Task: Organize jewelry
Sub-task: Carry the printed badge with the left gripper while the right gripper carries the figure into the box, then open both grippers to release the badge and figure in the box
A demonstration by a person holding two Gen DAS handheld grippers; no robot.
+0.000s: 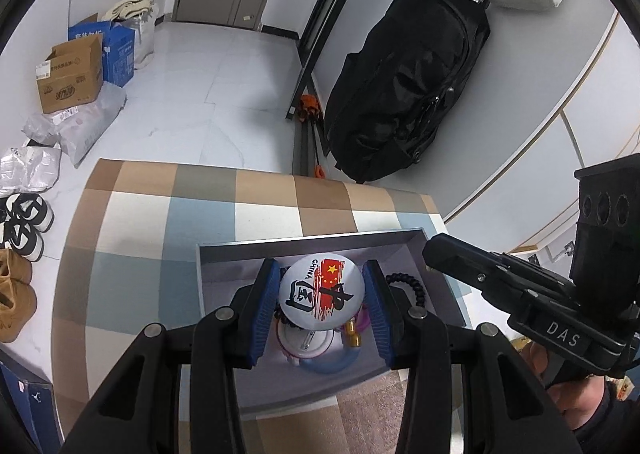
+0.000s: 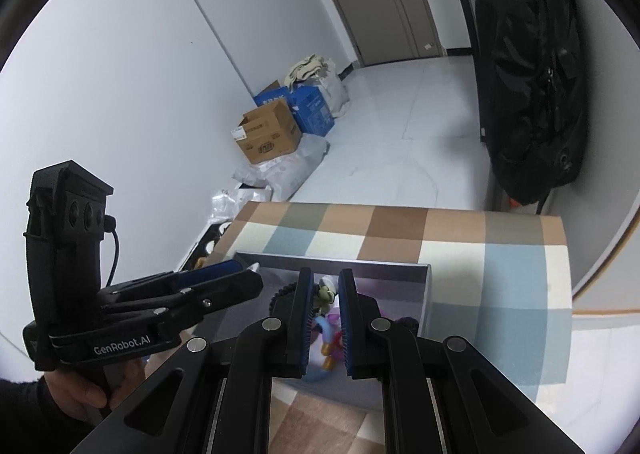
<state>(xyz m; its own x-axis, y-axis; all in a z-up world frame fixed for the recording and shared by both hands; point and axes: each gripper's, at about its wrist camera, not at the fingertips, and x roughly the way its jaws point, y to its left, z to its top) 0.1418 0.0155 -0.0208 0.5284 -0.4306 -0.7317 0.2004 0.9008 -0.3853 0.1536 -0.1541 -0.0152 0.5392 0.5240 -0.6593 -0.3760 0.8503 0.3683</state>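
**Badge held over the jewelry tray**

Meanwhile, on the checked table (image 1: 132, 221), a shallow grey tray (image 1: 304, 246) sits toward the near edge, its far wall running parallel to the table's far edge.

Furthest left in the left wrist view, shoes (image 1: 22, 225) and cardboard boxes (image 1: 72, 73) line the floor beyond the table's left edge. Over the tray, the left gripper (image 1: 322, 294) clamps a round white badge (image 1: 322, 288) printed with "CHINA" and a red flag; both blue pads (image 1: 266, 306) press on the badge's rim, one on each side. Under the badge, inside the tray, lie a second white badge (image 1: 306, 346) with its pin facing up, a pale blue ring (image 1: 332, 366), a small gold piece (image 1: 354, 334) and something pink (image 1: 362, 318). A string of black beads (image 1: 412, 286) curls just right of the badge, toward the tray's right wall. A black backpack (image 1: 404, 93) leans against the wall past the table's far right corner.

Right of the tray, the right gripper (image 2: 324, 318) hangs over the same tray (image 2: 424, 286), held by a hand (image 1: 576, 394). Its jaws are drawn nearly together with a narrow gap and nothing pinched between them; the blue ring (image 2: 320, 328) and pink piece (image 2: 334, 320) show through that gap, lying below in the tray.
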